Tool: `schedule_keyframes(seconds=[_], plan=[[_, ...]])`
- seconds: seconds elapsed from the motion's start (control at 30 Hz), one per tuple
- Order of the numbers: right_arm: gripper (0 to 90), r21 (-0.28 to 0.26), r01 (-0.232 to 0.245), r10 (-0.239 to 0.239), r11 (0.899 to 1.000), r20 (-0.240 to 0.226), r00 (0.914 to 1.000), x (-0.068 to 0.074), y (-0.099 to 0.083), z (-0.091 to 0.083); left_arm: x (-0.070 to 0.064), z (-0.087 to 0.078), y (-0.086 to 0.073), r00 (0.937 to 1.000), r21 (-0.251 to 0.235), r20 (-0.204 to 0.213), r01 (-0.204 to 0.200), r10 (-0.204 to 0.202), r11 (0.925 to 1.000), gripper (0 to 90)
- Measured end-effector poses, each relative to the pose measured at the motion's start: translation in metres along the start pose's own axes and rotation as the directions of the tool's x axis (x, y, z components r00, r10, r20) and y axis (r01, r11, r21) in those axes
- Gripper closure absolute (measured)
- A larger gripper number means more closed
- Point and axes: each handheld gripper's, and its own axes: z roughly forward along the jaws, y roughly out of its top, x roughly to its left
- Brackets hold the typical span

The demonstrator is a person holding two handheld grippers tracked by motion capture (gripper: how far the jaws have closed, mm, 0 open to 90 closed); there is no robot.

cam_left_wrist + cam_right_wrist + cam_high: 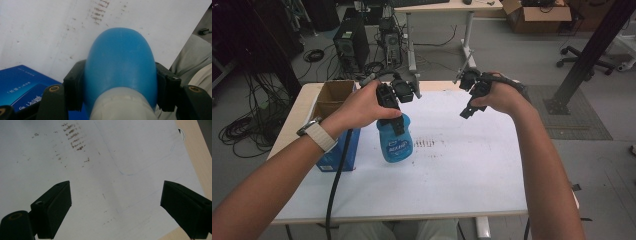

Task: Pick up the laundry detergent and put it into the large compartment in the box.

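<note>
Left gripper (396, 121) clamped on a blue bottle (395, 142), held over the white table (462, 165) just beside a blue box (337, 152). Right gripper (471, 102) empty, jaws spread wide above the table, well apart from the bottle.

Left claw (396, 116) points downward from the left hand (362, 105), jaws clamped shut around a load. Right claw (468, 109), in the right hand (502, 97), is raised, jaws wide apart.
</note>
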Motion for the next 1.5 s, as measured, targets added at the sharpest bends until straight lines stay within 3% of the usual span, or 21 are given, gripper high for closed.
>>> schedule_keyframes(seconds=[0.37,0.7,0.83,1.07,1.13,1.17,1.5], plan=[[9.9,-0.004,0.008,-0.007,1.000,0.002,1.0000,0.002,0.001,-0.001,0.002,-0.019,-0.002,0.9990,0.009,-0.028,0.036,-0.036,0.9993,37.5],[10.1,-0.015,0.012,-0.012,1.000,0.002,0.9999,0.003,0.002,-0.001,0.008,-0.038,-0.005,0.9947,-0.005,-0.038,0.096,-0.096,0.9954,37.5],[10.1,-0.010,0.016,-0.016,1.000,0.004,0.9999,0.004,0.002,-0.002,0.012,-0.051,-0.006,0.9885,-0.020,-0.062,0.137,-0.138,0.9904,37.5],[10.1,-0.012,0.020,-0.020,1.000,0.005,0.9998,0.004,0.002,-0.002,0.015,-0.066,-0.008,0.9825,-0.016,-0.076,0.169,-0.170,0.9855,37.5],[10.1,-0.014,0.019,-0.019,1.000,0.006,0.9998,0.004,0.003,-0.003,0.019,-0.075,-0.009,0.9768,-0.019,-0.068,0.202,-0.203,0.9792,37.5],[10.1,-0.014,0.019,-0.019,1.000,0.006,0.9998,0.004,0.003,-0.003,0.019,-0.075,-0.009,0.9768,-0.019,-0.068,0.202,-0.203,0.9792,37.5],[10.1,-0.029,0.018,-0.018,0.999,0.005,0.9998,0.005,0.003,-0.004,0.030,-0.112,-0.015,0.9515,-0.036,-0.082,0.294,-0.296,0.9550,37.5]])
